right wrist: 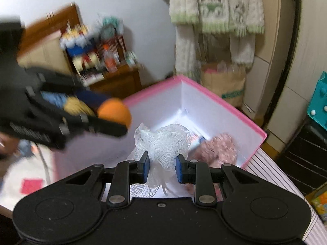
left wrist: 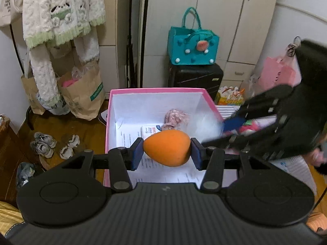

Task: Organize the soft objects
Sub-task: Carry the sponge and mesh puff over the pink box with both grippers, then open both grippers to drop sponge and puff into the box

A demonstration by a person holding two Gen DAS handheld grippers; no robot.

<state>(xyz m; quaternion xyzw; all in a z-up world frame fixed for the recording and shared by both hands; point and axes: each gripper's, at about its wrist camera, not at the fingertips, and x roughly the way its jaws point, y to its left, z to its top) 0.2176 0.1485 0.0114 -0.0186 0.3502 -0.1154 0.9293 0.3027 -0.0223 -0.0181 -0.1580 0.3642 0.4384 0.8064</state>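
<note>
My left gripper [left wrist: 167, 153] is shut on an orange egg-shaped sponge [left wrist: 166, 148] and holds it above the pink box [left wrist: 155, 90]. The sponge also shows blurred in the right wrist view [right wrist: 114, 112]. My right gripper [right wrist: 162, 168] is shut on a white mesh bath pouf [right wrist: 163, 140] over the same box [right wrist: 224, 102]. In the left wrist view the right gripper [left wrist: 233, 126] comes in blurred from the right with the pouf [left wrist: 206, 126]. A pink scrunchie-like cloth [left wrist: 176, 117] lies inside the box, also in the right wrist view [right wrist: 216, 149].
Papers and a small carton [left wrist: 151, 130] lie on the box floor. A teal felt bag [left wrist: 192, 45] stands on a black suitcase [left wrist: 196, 77] behind. Paper bags [left wrist: 81, 96], hanging clothes and shoes [left wrist: 44, 145] are at the left. A striped surface [right wrist: 271, 175] is beside the box.
</note>
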